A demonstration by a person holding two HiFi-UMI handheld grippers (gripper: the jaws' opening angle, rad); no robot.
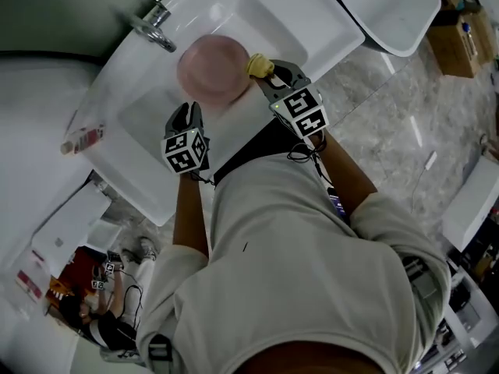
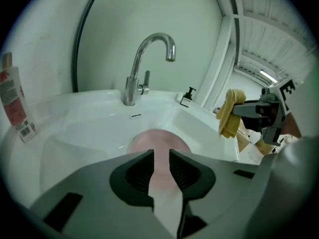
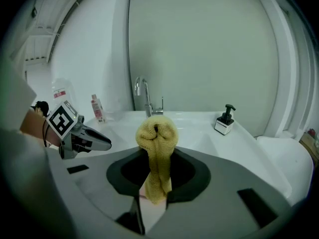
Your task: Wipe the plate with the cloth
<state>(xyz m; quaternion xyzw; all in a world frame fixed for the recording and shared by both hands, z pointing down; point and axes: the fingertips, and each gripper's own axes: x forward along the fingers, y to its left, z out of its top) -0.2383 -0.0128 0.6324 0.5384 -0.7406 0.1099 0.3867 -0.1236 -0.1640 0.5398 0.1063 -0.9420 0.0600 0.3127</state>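
A pink plate (image 1: 209, 70) lies in the white sink basin (image 1: 144, 115), below the tap; it also shows past the left jaws as the plate (image 2: 159, 139). My right gripper (image 1: 267, 75) is shut on a bunched yellow cloth (image 1: 260, 66), held just off the plate's right rim. In the right gripper view the cloth (image 3: 157, 148) stands up between the jaws. My left gripper (image 1: 187, 114) hovers over the basin's near side, just short of the plate. Its jaws stand apart with nothing between them (image 2: 160, 166).
A chrome tap (image 2: 144, 68) rises at the back of the sink. A black and white soap dispenser (image 3: 224, 119) stands at the back right, a red-labelled bottle (image 2: 12, 103) on the left ledge. A second white basin (image 1: 390, 10) lies further right.
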